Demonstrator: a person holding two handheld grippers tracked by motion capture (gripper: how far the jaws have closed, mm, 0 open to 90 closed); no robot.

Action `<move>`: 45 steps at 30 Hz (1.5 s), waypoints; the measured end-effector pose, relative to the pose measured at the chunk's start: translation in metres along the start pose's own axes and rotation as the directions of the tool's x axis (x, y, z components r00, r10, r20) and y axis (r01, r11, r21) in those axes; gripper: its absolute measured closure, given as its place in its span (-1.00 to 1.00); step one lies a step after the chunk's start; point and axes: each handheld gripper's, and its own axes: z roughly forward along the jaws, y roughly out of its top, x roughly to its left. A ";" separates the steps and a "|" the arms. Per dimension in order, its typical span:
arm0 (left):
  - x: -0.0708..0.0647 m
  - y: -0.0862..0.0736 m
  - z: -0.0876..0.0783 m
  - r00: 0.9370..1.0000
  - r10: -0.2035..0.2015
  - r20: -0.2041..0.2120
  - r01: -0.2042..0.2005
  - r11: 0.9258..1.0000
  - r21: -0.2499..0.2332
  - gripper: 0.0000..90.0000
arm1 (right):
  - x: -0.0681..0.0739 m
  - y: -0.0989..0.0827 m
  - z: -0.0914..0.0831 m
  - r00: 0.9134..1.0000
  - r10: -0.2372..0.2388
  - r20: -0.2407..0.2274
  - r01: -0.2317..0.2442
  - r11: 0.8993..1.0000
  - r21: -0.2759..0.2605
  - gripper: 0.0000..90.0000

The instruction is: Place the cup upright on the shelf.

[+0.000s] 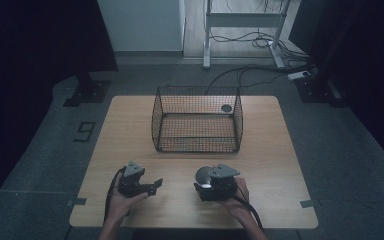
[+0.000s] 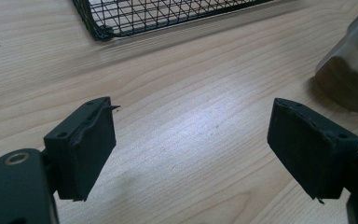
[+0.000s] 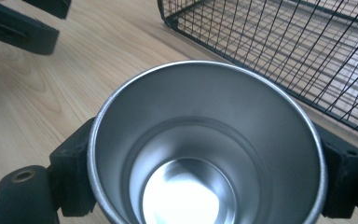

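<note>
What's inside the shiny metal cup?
Nothing: the right gripper view looks straight into the metal cup, down to its bare, shiny bottom. The right gripper has its jaws against the cup's sides. What lies under the cup is covered.

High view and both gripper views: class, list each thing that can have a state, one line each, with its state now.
Left gripper: open, nothing between its jaws, over bare table.
Right gripper: shut on the steel cup.
Steel cup: upright, empty, held at its sides.
Wire basket: upright on the table, open-topped, with a small dark round thing at its far right.
</note>
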 end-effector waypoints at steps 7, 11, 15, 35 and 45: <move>0.002 0.000 -0.001 1.000 -0.006 -0.003 0.006 1.000 -0.003 -0.66 | -0.004 0.011 -0.013 1.000 -0.005 -0.022 0.005 0.999 -0.032 -0.69; 0.002 0.000 -0.002 1.000 -0.009 -0.003 0.009 1.000 -0.005 -0.66 | -0.010 0.021 -0.021 1.000 0.005 -0.019 -0.006 0.999 -0.053 -0.69; 0.003 0.000 -0.002 1.000 -0.007 -0.002 0.007 1.000 -0.005 -0.66 | -0.013 0.026 -0.025 1.000 0.013 -0.021 -0.014 0.998 -0.063 -0.69; 0.002 0.001 -0.003 1.000 -0.008 0.004 0.008 1.000 -0.013 -0.66 | -0.028 0.064 -0.048 1.000 0.008 -0.012 -0.009 0.994 -0.106 -0.68; 0.004 0.001 -0.005 1.000 -0.013 0.004 0.013 1.000 -0.018 -0.66 | -0.036 0.083 -0.045 1.000 0.014 -0.015 -0.016 0.994 -0.107 -0.68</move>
